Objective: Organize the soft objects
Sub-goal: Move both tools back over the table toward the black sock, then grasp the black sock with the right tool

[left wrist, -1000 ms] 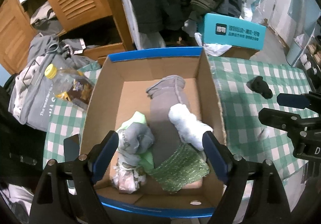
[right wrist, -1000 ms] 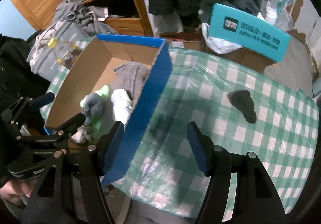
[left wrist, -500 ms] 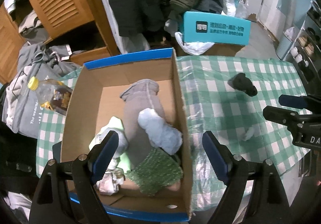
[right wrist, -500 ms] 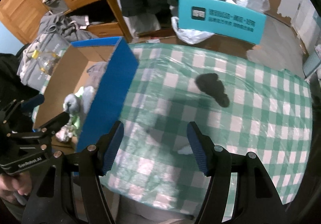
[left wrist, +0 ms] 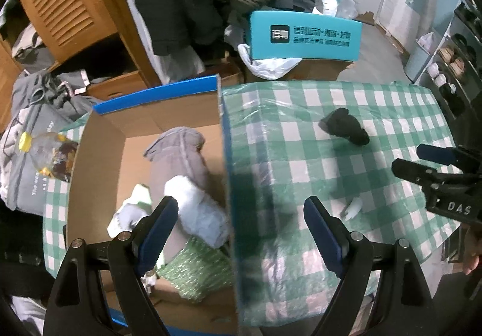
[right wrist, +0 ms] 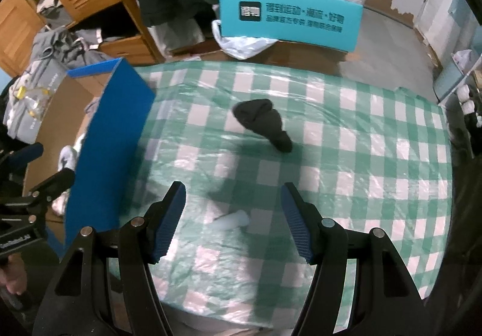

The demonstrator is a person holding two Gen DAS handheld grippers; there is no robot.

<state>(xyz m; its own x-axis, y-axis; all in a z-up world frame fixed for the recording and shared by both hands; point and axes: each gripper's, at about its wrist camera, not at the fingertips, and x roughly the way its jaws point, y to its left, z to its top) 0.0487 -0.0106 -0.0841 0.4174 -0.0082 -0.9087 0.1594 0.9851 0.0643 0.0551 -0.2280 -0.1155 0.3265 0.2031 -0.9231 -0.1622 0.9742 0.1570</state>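
Note:
A cardboard box with blue rims (left wrist: 224,155) (right wrist: 111,131) stands on the left of the green checked table. It holds a grey garment (left wrist: 180,155), a white sock roll (left wrist: 195,203), a grey-green roll (left wrist: 129,212) and green bubble wrap (left wrist: 195,272). A black sock roll (left wrist: 345,126) (right wrist: 265,122) lies on the cloth to the right. A small white soft piece (left wrist: 352,208) (right wrist: 232,220) lies nearer. My left gripper (left wrist: 241,221) is open and empty over the box's right wall. My right gripper (right wrist: 233,215) is open and empty above the white piece.
A teal box (left wrist: 304,34) (right wrist: 289,16) and a white plastic bag (left wrist: 268,64) sit beyond the table's far edge. A plastic bottle (left wrist: 45,152) lies on grey clothes left of the cardboard box. Wooden cupboards (left wrist: 60,4) and hanging coats stand behind.
Both grippers have swung right, away from the box interior toward the open cloth. The white piece now lies between the right gripper's fingers. Both stay open.

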